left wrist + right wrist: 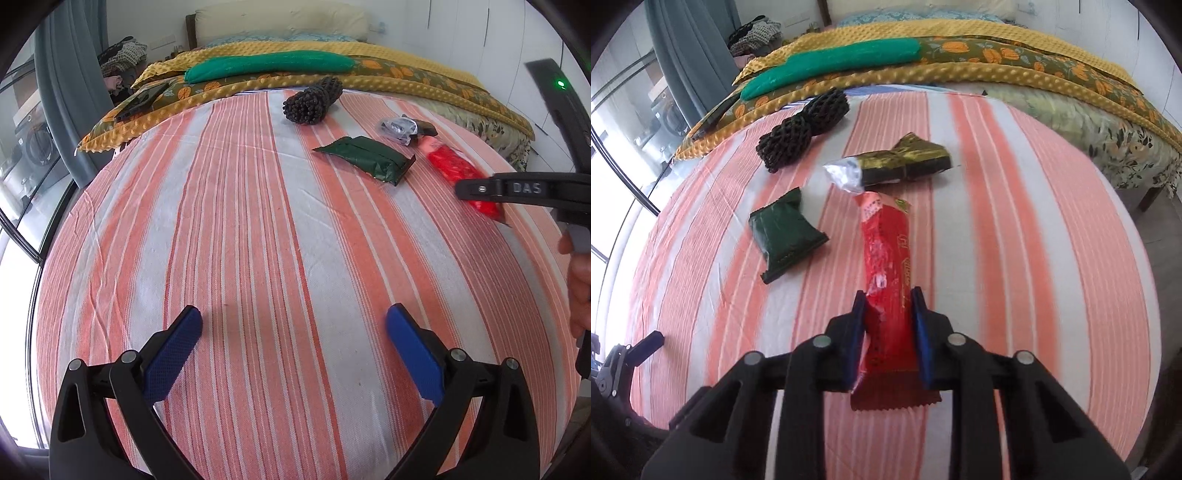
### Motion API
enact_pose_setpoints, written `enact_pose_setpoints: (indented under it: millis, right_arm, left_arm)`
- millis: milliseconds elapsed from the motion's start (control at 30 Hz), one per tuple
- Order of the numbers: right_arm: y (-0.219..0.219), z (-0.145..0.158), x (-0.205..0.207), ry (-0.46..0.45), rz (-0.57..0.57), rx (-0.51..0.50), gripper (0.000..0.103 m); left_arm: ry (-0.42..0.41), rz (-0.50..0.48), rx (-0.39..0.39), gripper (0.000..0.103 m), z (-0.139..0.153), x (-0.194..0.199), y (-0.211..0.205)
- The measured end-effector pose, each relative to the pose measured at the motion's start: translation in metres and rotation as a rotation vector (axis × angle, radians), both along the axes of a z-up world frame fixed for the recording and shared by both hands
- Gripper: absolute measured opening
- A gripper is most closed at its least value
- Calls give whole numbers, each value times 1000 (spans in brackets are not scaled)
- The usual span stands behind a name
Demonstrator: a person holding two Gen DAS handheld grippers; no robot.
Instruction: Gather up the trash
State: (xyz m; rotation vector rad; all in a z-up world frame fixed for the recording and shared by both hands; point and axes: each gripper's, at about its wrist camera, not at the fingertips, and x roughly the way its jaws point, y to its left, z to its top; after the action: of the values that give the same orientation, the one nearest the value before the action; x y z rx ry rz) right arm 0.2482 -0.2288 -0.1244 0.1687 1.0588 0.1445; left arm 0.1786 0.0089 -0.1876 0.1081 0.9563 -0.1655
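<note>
Two views covered the same bed with its orange-and-white striped sheet (258,221), yet each gave something the other lacked. Low in the right wrist frame, the right gripper (888,332) had its blue fingers (857,339) pressed on either side of a long red plastic snack wrapper (886,251), whose crimped end showed below them at lower centre. That grip could not be made out in the left wrist view, where only the gripper's black side, a hand (580,288) at the right edge and part of the wrapper (458,168) appeared. At the bottom of that frame the left gripper (294,325) showed its fingers wide apart over bare sheet, with nothing between them. A dark green foil packet (785,236), an olive and silver crumpled wrapper (886,166) and two black foam-net sleeves (801,125) lay above, all clearest in the right wrist view. In the left wrist view the crumpled wrapper (402,127) looked small at upper right.
</note>
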Motion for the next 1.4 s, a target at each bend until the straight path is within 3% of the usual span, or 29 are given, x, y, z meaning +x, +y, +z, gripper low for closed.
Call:
enact_pose_setpoints:
  millis: [200, 333, 367, 400, 467, 567, 767, 900, 1000, 1167, 1233, 1300, 1367, 1400]
  right_arm:
    - [-39, 12, -30, -52, -93, -103, 22]
    - [-46, 5, -54, -78, -96, -141, 23]
    - [-47, 2, -59, -86, -96, -133, 29]
    - [-48, -1, -63, -94, -100, -124, 43]
    - [-51, -5, -69, -111, -122, -105, 56]
    - [-52, -11, -71, -111, -119, -71, 61]
    - [-53, -14, -71, -119, -104, -19, 72]
    - [-46, -15, -69, -109, -83, -45, 78]
    - [-44, -16, -69, -106, -79, -59, 78]
    - [-42, -17, -68, -103, -80, -76, 78]
    - [-42, -17, -68, -103, -80, -75, 78]
    - [-42, -17, -68, -104, -81, -74, 78]
    - [-42, -17, -68, -103, -81, -75, 78]
    - [-42, -17, -68, -103, -81, -75, 78]
  left_arm:
    - [0, 3, 1, 98, 0, 0, 0]
    - [1, 7, -1, 99, 0, -1, 0]
    - [1, 9, -4, 99, 0, -1, 0]
    - [3, 10, -5, 99, 1, -1, 0]
    - [20, 5, -1, 99, 1, 1, 0]
    - [66, -10, -76, 99, 13, 9, -2]
    - [54, 45, -188, 99, 47, 63, -31]
    - [68, 119, -173, 98, 42, 118, -64]
    - [102, 173, -119, 98, 24, 143, -80]
    - [110, 233, -42, 98, 6, 148, -80]
    - [104, 203, -32, 93, 6, 142, -80]
    - [69, 161, -9, 61, 10, 134, -80]
    - [55, 116, -11, 44, 13, 128, -78]
    - [52, 92, -27, 41, 15, 124, -75]
